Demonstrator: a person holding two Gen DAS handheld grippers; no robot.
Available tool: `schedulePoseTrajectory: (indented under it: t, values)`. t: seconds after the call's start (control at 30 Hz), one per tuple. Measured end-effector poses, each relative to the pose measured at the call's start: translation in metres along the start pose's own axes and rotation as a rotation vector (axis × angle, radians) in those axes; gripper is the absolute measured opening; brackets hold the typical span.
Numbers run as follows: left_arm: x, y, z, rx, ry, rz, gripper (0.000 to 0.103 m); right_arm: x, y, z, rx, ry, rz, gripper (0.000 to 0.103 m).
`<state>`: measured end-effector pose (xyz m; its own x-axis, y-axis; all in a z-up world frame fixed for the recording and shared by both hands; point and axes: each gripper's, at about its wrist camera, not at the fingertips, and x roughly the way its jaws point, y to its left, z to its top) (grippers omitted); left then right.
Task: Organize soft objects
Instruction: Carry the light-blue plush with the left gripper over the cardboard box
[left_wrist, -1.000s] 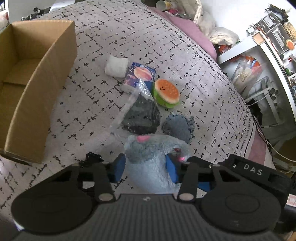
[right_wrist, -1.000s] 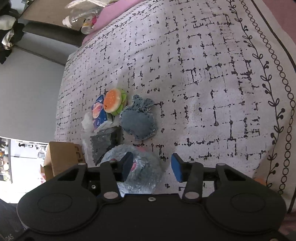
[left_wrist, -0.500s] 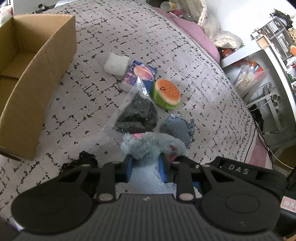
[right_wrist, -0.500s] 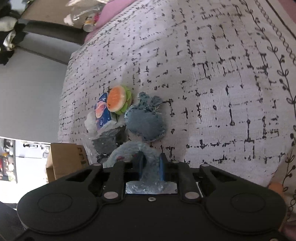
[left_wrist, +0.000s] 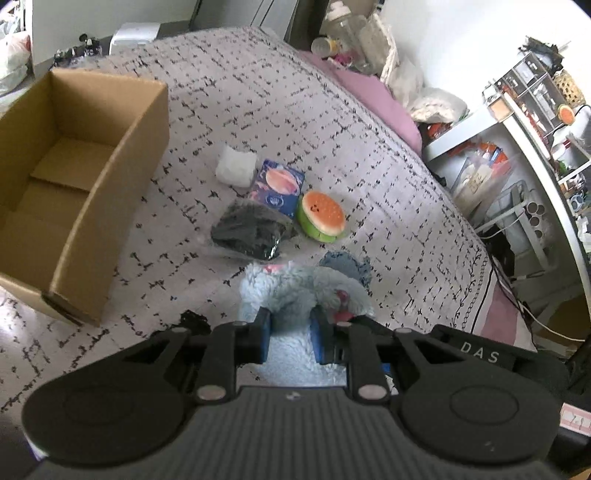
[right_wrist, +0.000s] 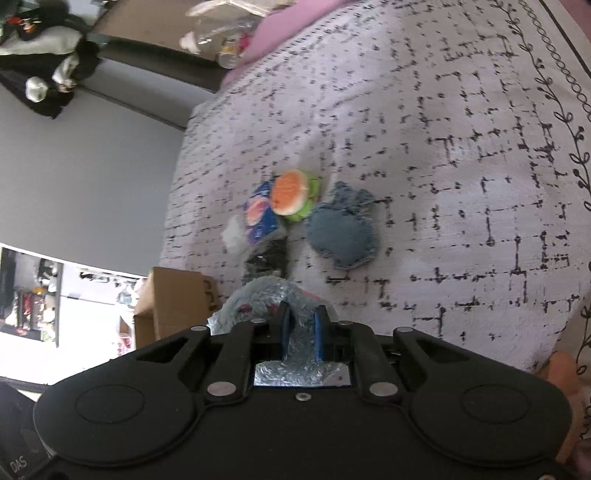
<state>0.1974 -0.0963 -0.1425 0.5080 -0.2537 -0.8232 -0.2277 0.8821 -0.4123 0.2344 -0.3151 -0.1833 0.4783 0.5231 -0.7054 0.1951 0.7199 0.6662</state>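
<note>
Both jaws you hold are clamped on the same thing: your left gripper (left_wrist: 290, 334) and your right gripper (right_wrist: 301, 334) each pinch a fold of the one fluffy grey-blue plush toy (left_wrist: 295, 286). Its pile bulges out just above the blue pads at lower centre of each frame, with pink patches showing on it. Five more soft things lie on the patterned bedspread (left_wrist: 258, 110) above it, at mid-frame: one black bundle in clear wrap (left_wrist: 251, 232), one blue printed pack (left_wrist: 277, 186), one white pad (left_wrist: 236, 168), one burger-shaped squishy (left_wrist: 321, 216) and one denim pouch (right_wrist: 341, 234). One open cardboard box (left_wrist: 110, 206) fills the left of the left view.
</note>
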Motion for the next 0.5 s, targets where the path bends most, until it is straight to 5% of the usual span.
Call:
schedulePoseTrajectory:
  t: [0.5]
  values:
    - [-0.053,0.014,0.007,-0.003,-0.092,-0.001,0.019,-0.018,0.04,-0.02,-0.157,-0.028,0.129,0.013]
